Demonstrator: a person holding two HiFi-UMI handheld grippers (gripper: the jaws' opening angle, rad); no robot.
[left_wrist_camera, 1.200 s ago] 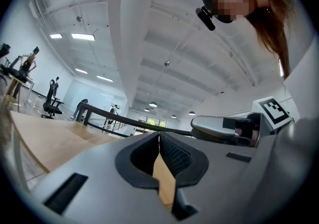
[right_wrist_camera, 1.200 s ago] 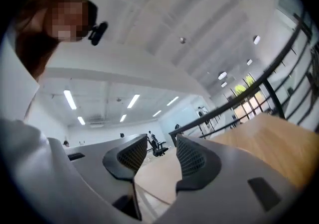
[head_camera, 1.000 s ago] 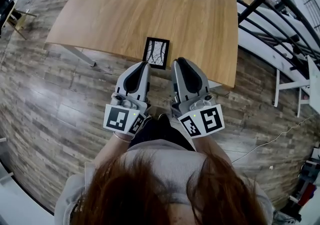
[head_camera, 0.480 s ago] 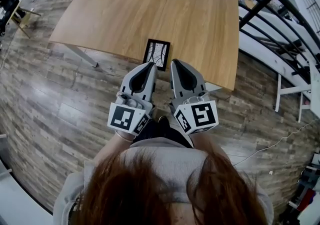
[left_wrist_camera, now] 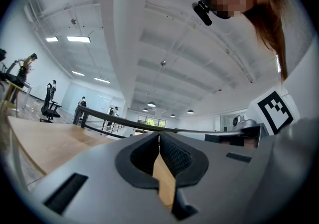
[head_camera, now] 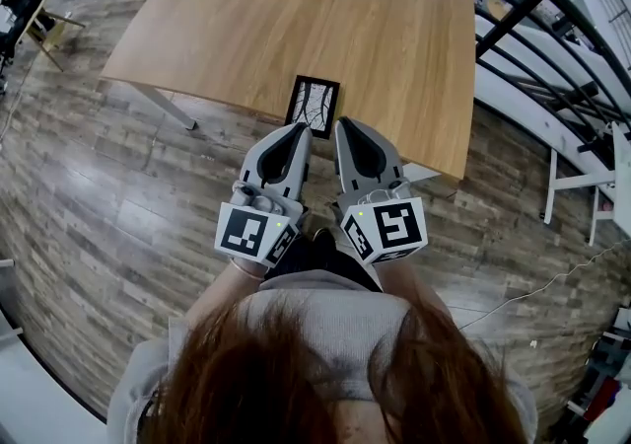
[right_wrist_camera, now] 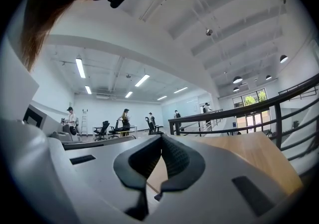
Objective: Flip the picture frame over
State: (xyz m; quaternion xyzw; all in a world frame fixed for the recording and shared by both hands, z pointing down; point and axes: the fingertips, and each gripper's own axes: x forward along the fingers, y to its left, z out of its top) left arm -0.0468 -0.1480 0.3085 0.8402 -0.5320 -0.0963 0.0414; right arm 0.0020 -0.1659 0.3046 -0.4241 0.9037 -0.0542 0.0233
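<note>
Pic frame (head_camera: 313, 107) is lying flat on the table (head_camera: 296, 18), close to the near edge, w/ its printed side up: a dark branchy drawing is showing inside a black border. That's fitting two stages: either the face is showing bc the frame is waiting to go face-down, or the back was up and the flip is over. One look isn't settling which, so I'm not calling done vs. left. Nothing is gripping the frame. L gripper (head_camera: 298, 131) is sitting w/ jaws pressed together, pads meeting at the tip and pinching nothing; only table wood is showing thru the lower gap. R gripper (head_camera: 345, 124) is doing the same, jaws closed and empty. Both are pointing roughly level, side by side at the table's near edge. The frame is lying just beyond the tips, its near short edge about between the two noses. In the head view the L tip is overlapping the frame's near corner, but contact can't be told. Neither gripper view is catching the frame.
</note>
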